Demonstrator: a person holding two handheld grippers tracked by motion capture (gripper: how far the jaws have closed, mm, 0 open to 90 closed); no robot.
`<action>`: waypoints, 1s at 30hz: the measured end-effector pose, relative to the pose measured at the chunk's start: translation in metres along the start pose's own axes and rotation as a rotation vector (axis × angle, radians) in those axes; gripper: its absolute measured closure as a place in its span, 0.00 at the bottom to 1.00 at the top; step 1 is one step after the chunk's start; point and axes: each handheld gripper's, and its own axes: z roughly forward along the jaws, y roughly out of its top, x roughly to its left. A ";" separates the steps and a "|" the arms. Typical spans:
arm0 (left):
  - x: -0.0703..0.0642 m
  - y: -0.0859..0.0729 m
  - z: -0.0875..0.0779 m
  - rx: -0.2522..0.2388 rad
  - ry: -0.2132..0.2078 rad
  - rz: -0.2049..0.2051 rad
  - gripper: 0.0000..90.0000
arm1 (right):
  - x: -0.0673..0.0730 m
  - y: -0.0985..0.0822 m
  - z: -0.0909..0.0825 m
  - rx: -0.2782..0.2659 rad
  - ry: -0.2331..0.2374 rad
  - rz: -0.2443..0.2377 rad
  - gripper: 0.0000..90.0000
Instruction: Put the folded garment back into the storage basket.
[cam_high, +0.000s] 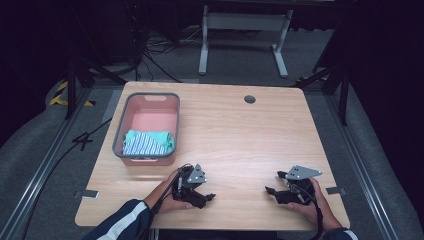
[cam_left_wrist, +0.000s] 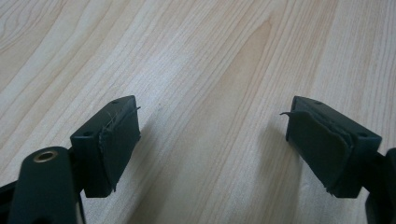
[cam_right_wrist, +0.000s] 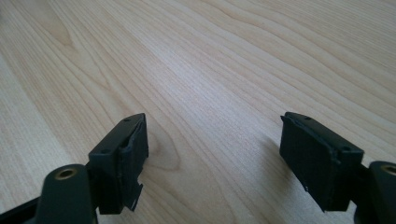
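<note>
My left gripper (cam_high: 209, 196) rests low over the wooden table (cam_high: 235, 135) near its front edge, left of centre, in the person's left hand. Its jaws stand wide apart in the left gripper view, left gripper (cam_left_wrist: 212, 135), with bare wood between them. My right gripper (cam_high: 270, 190) sits near the front right, pointing left toward the other one. In the right gripper view the right gripper (cam_right_wrist: 212, 149) is open too, nothing between its pads. A pink basket (cam_high: 148, 98) with a grey rim stands at the table's left, holding a folded teal and striped cloth (cam_high: 148, 142).
A round cable hole (cam_high: 249, 99) lies at the table's back right. Behind the table stands a white metal frame (cam_high: 245, 35) on grey carpet, with cables on the floor. Metal rails run along both sides of the table.
</note>
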 end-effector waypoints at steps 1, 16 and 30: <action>0.000 0.000 0.000 0.000 0.000 0.000 0.19 | 0.000 0.000 0.000 0.000 0.001 0.002 0.26; 0.000 0.001 0.001 0.001 -0.002 0.001 0.18 | -0.001 0.000 0.001 0.005 -0.006 0.006 0.24; 0.000 0.001 0.001 0.007 -0.005 0.004 0.18 | -0.002 0.000 0.001 0.008 -0.003 0.005 0.22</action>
